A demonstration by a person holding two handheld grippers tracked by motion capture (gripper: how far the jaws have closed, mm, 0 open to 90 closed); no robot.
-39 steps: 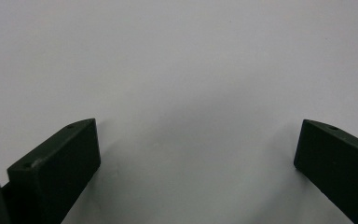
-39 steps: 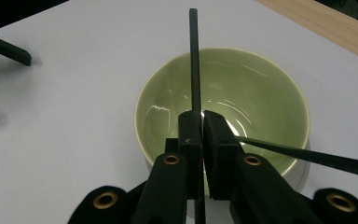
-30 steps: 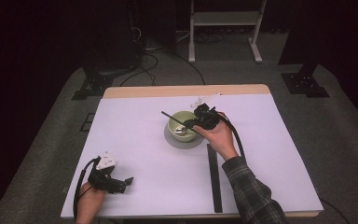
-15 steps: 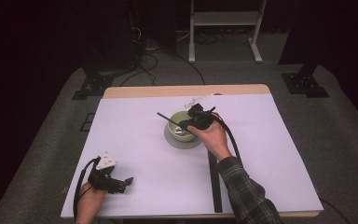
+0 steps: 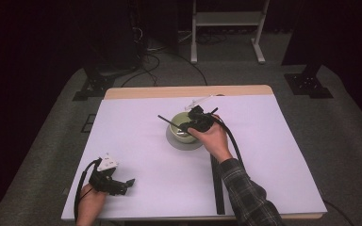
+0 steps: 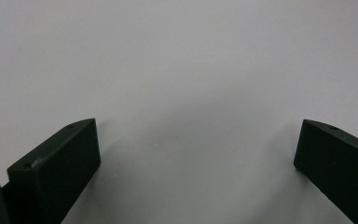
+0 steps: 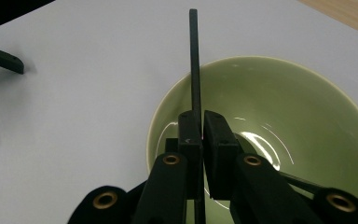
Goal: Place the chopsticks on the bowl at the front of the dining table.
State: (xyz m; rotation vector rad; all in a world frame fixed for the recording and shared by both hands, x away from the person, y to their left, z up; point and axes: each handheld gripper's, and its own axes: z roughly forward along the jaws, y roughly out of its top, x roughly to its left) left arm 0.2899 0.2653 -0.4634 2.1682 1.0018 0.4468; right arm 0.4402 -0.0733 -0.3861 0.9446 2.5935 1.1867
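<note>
Stick (image 7: 194, 60) pinched in right claw (image 7: 201, 135) — over bowl (image 7: 307, 121)

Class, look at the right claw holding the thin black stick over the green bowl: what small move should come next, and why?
Probably lower the stick's near end into the bowl. The right claw is shut on it above the bowl's near rim, the far tip juts beyond the rim, and a second stick seems to lie inside.

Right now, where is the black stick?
In the high view the stick is mid-table, pinched in the right tongs and poking out leftward over the green bowl.
</note>
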